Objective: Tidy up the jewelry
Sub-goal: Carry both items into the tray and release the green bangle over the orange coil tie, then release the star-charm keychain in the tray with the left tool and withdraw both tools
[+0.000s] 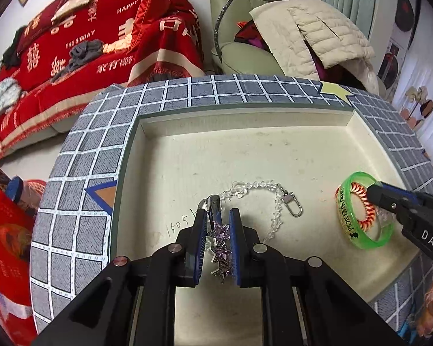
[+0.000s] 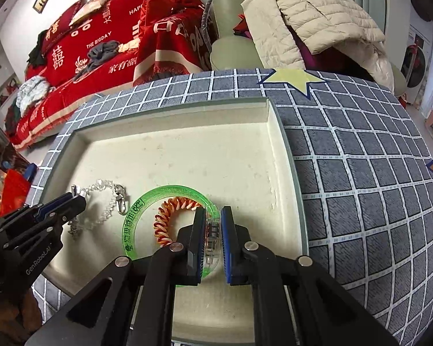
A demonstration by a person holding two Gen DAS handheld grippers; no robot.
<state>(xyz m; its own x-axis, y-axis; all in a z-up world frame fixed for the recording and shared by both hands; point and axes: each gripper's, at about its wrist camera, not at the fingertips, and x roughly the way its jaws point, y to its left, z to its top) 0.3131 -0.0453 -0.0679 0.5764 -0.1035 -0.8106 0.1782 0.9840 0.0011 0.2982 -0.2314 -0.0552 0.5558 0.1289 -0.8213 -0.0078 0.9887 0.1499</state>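
A cream tray [image 1: 245, 150] [image 2: 187, 150] lies on a grey checked cloth. My left gripper [image 1: 218, 216] is shut on a purple star hair clip [image 1: 222, 239], low over the tray floor. A clear bead chain [image 1: 262, 190] [image 2: 101, 199] with a metal clasp lies just beyond it. My right gripper [image 2: 212, 216] is closed on the rim of a green bangle [image 2: 147, 204] [image 1: 360, 230], together with a clear piece. A red-orange coiled band [image 2: 173, 213] lies inside the bangle. The right gripper [image 1: 372, 194] also shows in the left wrist view, at the bangle.
The grey checked cloth [image 2: 360, 173] surrounds the tray, with a yellow star patch [image 2: 294, 79] at the back. Behind stand a red-covered sofa [image 1: 101, 43] and a green armchair with a beige jacket [image 1: 309, 28].
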